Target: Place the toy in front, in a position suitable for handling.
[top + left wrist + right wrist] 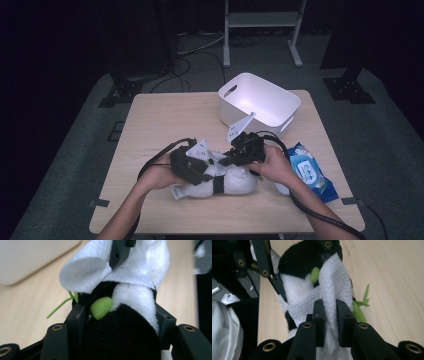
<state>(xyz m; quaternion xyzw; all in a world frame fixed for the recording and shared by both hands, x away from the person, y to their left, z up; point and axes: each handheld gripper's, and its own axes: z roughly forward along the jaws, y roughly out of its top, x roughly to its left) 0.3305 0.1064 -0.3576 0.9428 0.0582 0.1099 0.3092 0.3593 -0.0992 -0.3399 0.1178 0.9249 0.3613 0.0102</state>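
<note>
On the pale wooden table, the black-and-white plush toy was clamped by the left gripper; just beyond it, a white wet wipe was pinched by the right gripper.

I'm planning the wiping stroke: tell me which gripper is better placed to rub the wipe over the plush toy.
Right. The right gripper is already pinched on the white wipe draped over the plush panda, while the left gripper clamps the toy's body, steadying it.

Light wooden rectangular table. White plastic tub with handle cut-outs at 1 o'clock. Black-and-white plush panda toy at 6 o'clock. Blue wet-wipes packet at 4 o'clock, near edge.
</note>
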